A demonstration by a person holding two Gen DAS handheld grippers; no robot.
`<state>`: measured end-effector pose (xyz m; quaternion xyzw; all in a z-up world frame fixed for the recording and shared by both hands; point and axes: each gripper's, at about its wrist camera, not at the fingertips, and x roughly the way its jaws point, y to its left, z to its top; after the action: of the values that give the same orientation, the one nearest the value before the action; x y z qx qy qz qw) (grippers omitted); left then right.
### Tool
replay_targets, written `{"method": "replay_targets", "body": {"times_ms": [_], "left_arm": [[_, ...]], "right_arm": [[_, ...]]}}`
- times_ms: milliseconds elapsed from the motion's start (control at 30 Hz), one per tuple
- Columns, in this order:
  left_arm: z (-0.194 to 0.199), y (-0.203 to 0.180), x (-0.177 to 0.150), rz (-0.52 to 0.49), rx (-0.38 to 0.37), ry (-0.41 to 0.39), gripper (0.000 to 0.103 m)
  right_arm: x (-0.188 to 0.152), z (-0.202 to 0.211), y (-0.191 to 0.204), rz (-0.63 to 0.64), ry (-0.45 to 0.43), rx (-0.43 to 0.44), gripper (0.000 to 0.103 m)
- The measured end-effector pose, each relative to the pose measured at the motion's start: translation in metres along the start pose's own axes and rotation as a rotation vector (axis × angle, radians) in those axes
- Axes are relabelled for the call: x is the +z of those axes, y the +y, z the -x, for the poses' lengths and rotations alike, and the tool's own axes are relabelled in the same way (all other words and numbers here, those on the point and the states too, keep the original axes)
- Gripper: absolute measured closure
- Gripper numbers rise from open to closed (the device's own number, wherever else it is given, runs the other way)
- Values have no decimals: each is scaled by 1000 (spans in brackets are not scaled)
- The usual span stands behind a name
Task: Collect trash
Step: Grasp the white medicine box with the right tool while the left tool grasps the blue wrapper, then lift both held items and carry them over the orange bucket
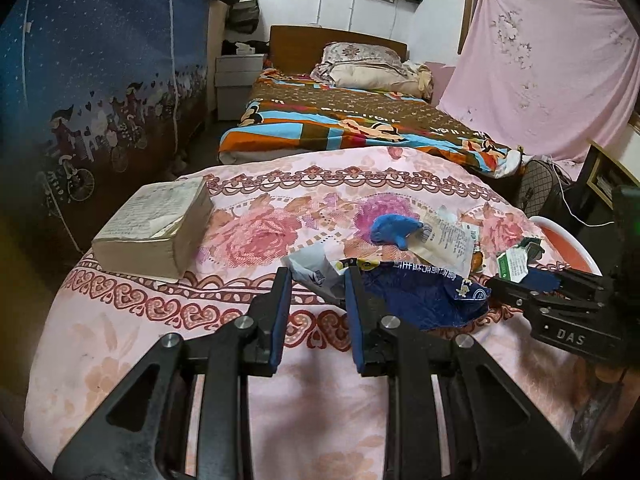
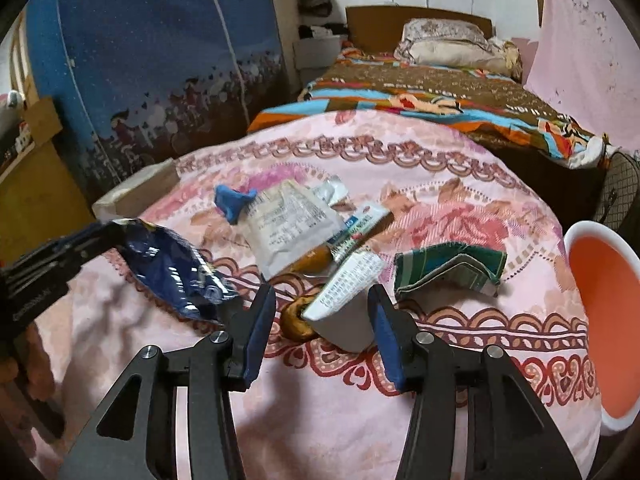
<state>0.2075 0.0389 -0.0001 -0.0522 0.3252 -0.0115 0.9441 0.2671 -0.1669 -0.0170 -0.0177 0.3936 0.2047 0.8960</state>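
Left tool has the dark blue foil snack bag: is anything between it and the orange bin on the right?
Yes. The right tool sits directly between the dark blue foil snack bag, gripped by the left tool, and the white-rimmed orange bin. A green folded packet lies on that path too; lifting high would likely clear both.

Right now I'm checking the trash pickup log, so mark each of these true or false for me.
1. The left gripper holds the dark blue snack bag. True.
2. The right gripper is clamped shut. False: its jaws stand open, with a white packet lying between them.
3. A white bin with an orange inside stands at the right edge of the floral cloth. True.
4. The thick book lies inside the bin. False: it lies on the floral cloth, far to the left.
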Motion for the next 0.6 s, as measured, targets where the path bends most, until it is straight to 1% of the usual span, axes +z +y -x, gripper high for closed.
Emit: {"method": "replay_targets", "body": {"times_ms": [100, 233, 333, 367, 600], "left_arm": [[-1, 1, -1, 3, -2, 5, 92], [-3, 0, -1, -3, -4, 12, 92], [-5, -2, -2, -13, -5, 17, 92], [-5, -3, -2, -15, -6, 17, 92], [-3, -10, -3, -25, -19, 16, 92]], "right_arm": [[1, -5, -4, -19, 25, -6, 56], [-2, -2, -11, -55, 20, -26, 57], [-5, 1, -15, -77, 17, -12, 58], [-6, 2, -16, -80, 13, -7, 61], [-9, 8, -17, -95, -20, 37, 65]]}}
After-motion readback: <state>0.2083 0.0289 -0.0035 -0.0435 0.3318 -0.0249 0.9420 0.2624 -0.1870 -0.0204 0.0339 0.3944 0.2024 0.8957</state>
